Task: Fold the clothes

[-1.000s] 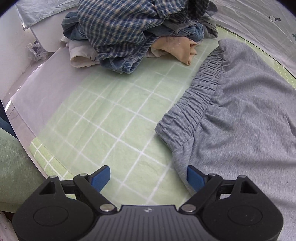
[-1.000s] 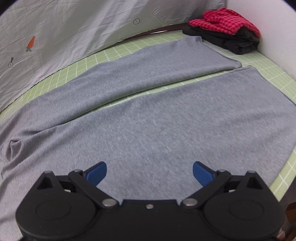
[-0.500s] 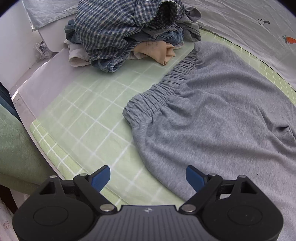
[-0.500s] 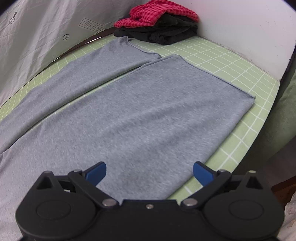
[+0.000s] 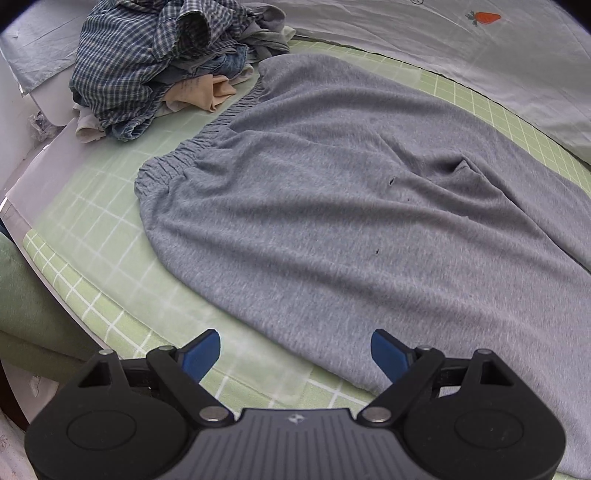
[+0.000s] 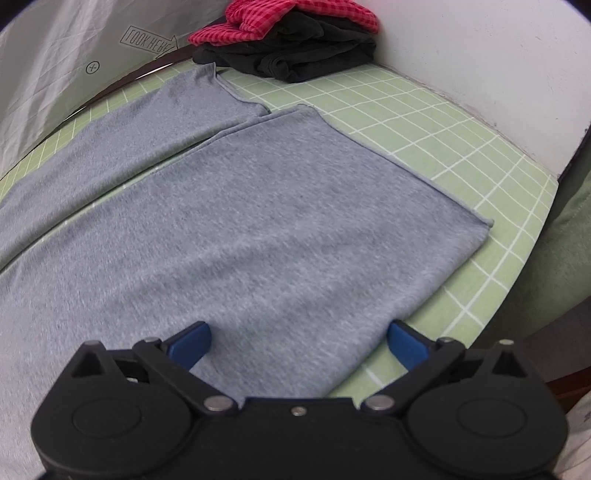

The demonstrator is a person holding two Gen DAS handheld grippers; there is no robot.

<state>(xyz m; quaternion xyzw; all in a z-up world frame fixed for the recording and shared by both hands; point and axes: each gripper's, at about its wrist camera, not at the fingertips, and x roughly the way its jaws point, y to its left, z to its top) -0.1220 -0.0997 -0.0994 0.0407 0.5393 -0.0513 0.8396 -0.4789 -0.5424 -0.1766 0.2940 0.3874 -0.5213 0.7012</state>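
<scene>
1. Green grid mat (image 5: 92,206) covers the table; a grey sheet with a carrot print (image 5: 484,16) runs along its far edge.
2. Grey sweatpants (image 5: 332,229) lie flat on the mat, elastic waistband (image 5: 207,140) at the left end, both legs (image 6: 229,229) stretched out side by side toward the right end, hems near the mat's right edge.
3. Unfolded pile (image 5: 147,62), plaid shirt on top, sits just beyond the waistband.
4. Folded stack (image 6: 288,40), red check over black, sits past the leg hems by the white wall.
5. Left gripper (image 5: 295,354): fingers spread wide, holding nothing, hovering over the pants' near edge by the hip.
6. Right gripper (image 6: 299,343): fingers spread wide, empty, over the near leg's lower edge.
</scene>
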